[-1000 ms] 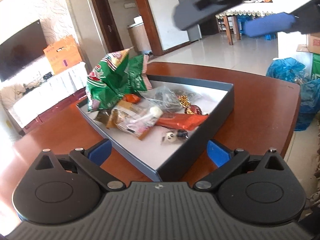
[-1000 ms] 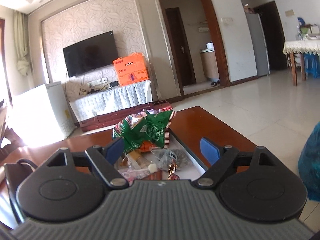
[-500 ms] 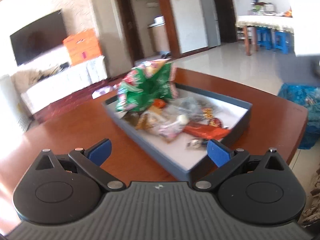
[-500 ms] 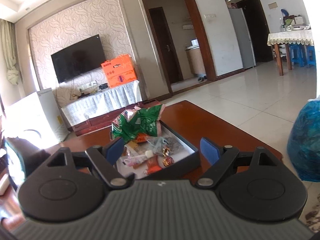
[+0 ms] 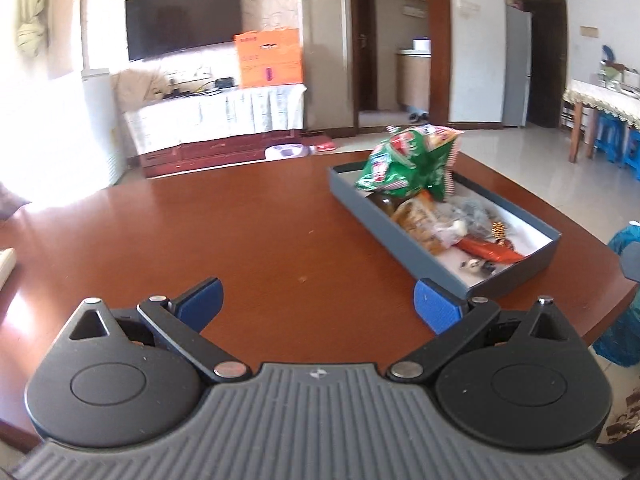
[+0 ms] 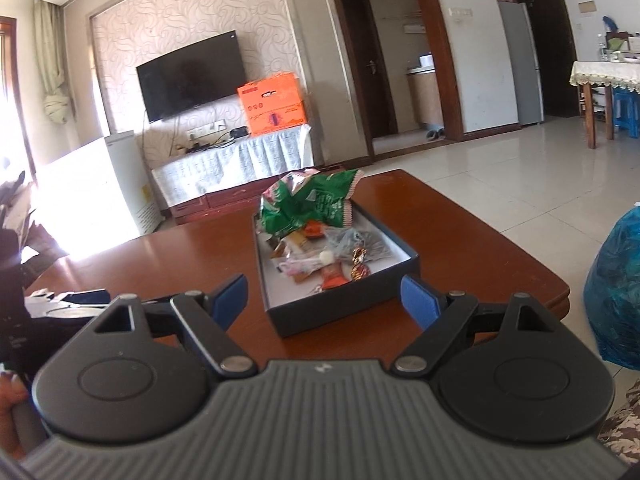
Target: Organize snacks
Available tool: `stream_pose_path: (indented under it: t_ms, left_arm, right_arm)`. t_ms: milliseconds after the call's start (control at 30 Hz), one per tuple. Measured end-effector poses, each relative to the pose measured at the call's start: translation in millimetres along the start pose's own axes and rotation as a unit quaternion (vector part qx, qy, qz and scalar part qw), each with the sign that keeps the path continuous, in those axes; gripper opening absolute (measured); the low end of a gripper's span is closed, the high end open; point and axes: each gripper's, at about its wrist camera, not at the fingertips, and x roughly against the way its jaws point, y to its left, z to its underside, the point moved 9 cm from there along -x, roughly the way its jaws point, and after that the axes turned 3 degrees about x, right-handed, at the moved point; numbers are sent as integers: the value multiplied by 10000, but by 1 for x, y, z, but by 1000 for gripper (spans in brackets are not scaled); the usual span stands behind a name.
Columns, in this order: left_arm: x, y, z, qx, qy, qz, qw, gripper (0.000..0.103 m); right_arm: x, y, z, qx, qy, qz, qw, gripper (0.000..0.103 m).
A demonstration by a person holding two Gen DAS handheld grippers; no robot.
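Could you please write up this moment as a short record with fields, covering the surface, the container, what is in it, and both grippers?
surface: reddish-brown wooden table
container: shallow dark box with a white inside, standing on the table
contents: crumpled green snack bag at the far end; orange packet, clear wrappers and small wrapped sweets nearer
left gripper: open, empty, over bare table, box to its right
right gripper: open, empty, pointing at the box
snacks outside the box: none visible

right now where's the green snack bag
The green snack bag sits crumpled at the far end of the dark grey box on the wooden table, ahead in the right wrist view and to the right in the left wrist view.
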Motion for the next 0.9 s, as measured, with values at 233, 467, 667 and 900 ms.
stream_pose_path:
  t_ms: [233, 467, 667, 900]
  left_arm:
    - [8, 5, 13, -278, -31, -97, 9996, 103]
    - [13, -9, 15, -455, -150, 46, 9988, 103]
    - [16, -21, 16, -606, -158, 162, 9979, 103]
    - [15, -19, 14, -544, -112, 142, 9984, 103]
  right_arm:
    - [10, 7, 8, 101, 91, -116, 9998, 85]
    - [7, 11, 10, 169, 214, -116, 9996, 85]
    - [4, 14, 12, 243, 300, -94, 9992, 85]
    - [3, 16, 13, 325, 340, -65, 9989, 85]
